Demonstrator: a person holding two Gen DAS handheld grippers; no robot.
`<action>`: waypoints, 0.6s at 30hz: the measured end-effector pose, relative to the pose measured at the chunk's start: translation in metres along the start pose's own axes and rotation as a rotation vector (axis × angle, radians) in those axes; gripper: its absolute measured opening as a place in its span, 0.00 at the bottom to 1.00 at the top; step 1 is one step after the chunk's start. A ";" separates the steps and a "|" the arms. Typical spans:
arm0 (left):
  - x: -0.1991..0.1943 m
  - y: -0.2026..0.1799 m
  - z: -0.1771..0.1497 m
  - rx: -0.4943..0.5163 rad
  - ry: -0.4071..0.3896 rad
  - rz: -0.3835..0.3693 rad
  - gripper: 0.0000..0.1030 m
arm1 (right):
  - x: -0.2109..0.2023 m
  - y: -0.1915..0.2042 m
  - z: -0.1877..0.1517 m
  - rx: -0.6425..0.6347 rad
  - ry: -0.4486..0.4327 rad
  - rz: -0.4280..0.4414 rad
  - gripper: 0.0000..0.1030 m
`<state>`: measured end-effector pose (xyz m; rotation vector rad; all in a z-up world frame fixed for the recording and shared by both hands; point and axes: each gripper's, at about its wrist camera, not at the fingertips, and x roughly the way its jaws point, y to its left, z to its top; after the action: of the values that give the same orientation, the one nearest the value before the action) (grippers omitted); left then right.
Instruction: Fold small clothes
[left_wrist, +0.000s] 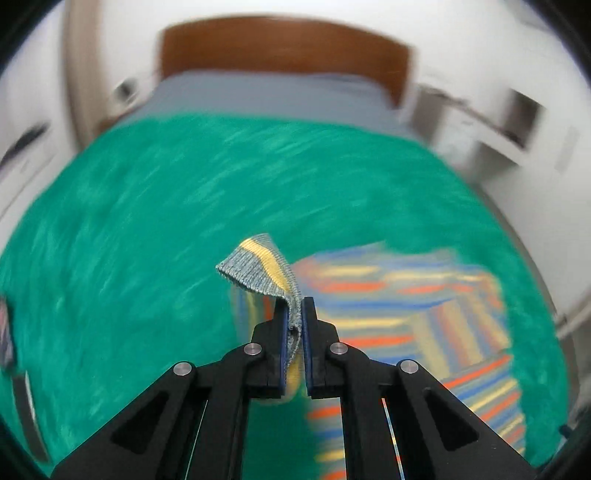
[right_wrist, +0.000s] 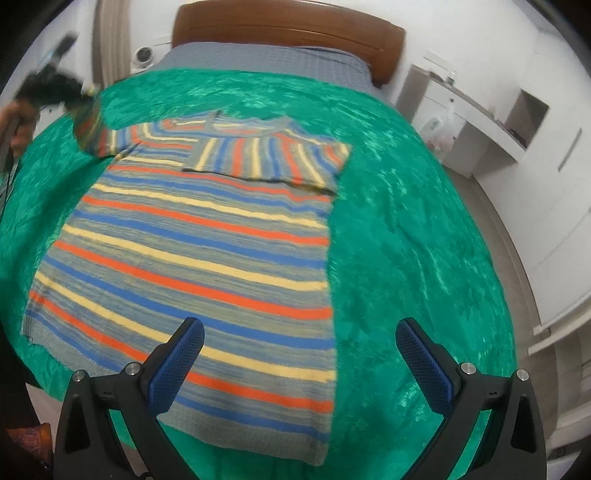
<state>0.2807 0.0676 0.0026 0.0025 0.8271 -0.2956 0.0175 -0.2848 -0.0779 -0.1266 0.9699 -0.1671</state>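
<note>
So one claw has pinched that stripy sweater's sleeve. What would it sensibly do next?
Probably carry the sleeve cuff, pinched between the left gripper's fingers, across onto the sweater's body and let go. The other sleeve already lies folded in; the right gripper hovers open.

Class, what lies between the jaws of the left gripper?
A cuff of the striped sweater, pinched in the left gripper, seen in the left wrist view.

At the top of your frame, a brown wooden headboard (right_wrist: 288, 27) stands behind grey bedding (right_wrist: 266, 59); a green cover (right_wrist: 406, 221) fills the centre, white shelving (right_wrist: 480, 122) at upper right.
</note>
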 end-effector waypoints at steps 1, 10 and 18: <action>0.000 -0.025 0.006 0.040 -0.010 -0.027 0.05 | 0.003 -0.006 -0.004 0.016 0.010 -0.003 0.99; 0.089 -0.144 -0.048 0.115 0.172 -0.128 0.74 | 0.007 -0.041 -0.028 0.091 0.039 -0.043 0.99; 0.030 -0.065 -0.161 0.051 0.185 -0.021 0.84 | 0.025 -0.068 -0.045 0.150 0.081 -0.061 0.99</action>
<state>0.1667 0.0167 -0.1212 0.0701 1.0036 -0.3403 -0.0118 -0.3579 -0.1112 -0.0117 1.0314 -0.3018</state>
